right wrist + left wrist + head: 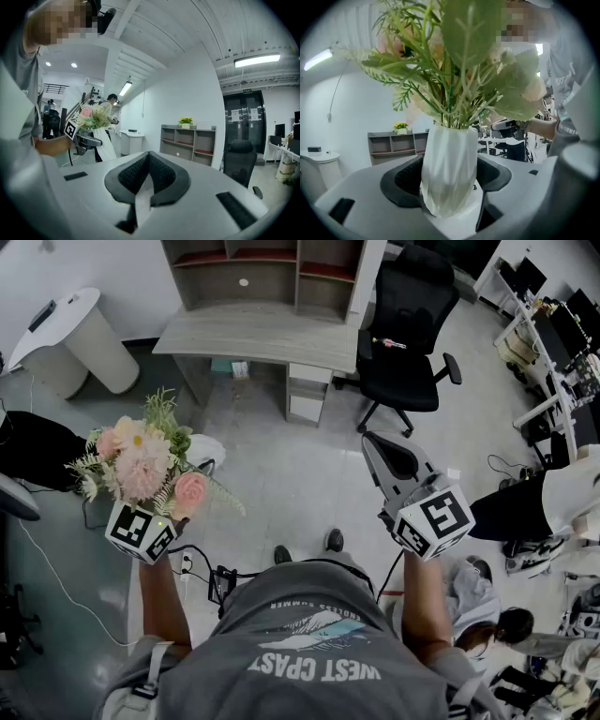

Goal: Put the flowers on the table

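Note:
A bunch of pink and cream artificial flowers (141, 465) with green fronds stands in a white faceted vase (450, 173). My left gripper (450, 180) is shut on that vase, with the black pads against its two sides. It holds the vase upright above the floor at the left of the head view. My right gripper (386, 448) is shut with nothing between its jaws, and they meet at the tips (149, 157). The right gripper view shows the flowers (91, 117) off to the left. The grey table (253, 334) stands ahead, across the floor.
A shelf unit (272, 268) sits on the table's back. A black office chair (408, 324) stands to the table's right and a white rounded counter (70, 334) to its left. Cables (211, 577) lie by my feet. A person (511, 629) and desks are at the right.

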A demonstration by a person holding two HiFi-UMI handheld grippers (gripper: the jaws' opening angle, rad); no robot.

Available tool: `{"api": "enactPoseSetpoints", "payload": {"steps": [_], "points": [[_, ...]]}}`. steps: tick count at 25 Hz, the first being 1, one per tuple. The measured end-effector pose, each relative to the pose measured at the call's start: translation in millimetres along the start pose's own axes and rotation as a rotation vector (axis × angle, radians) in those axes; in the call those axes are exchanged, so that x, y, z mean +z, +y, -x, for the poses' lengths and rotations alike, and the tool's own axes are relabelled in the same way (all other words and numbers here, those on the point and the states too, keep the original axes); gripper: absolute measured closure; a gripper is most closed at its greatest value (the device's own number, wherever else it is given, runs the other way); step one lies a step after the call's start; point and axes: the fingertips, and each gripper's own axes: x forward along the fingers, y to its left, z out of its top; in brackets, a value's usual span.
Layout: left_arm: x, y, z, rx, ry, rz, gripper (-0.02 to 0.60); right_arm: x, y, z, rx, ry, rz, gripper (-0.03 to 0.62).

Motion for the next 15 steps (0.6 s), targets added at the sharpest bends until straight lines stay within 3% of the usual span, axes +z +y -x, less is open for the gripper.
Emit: {"api": "enactPoseSetpoints", "payload": {"steps": [15], "points": [[1.2,-3.8,-0.5,-0.031,-0.024,0.004,0.235,11.3,4.4,11.8,-0.027,-0.014,0.001,0.566]]}}
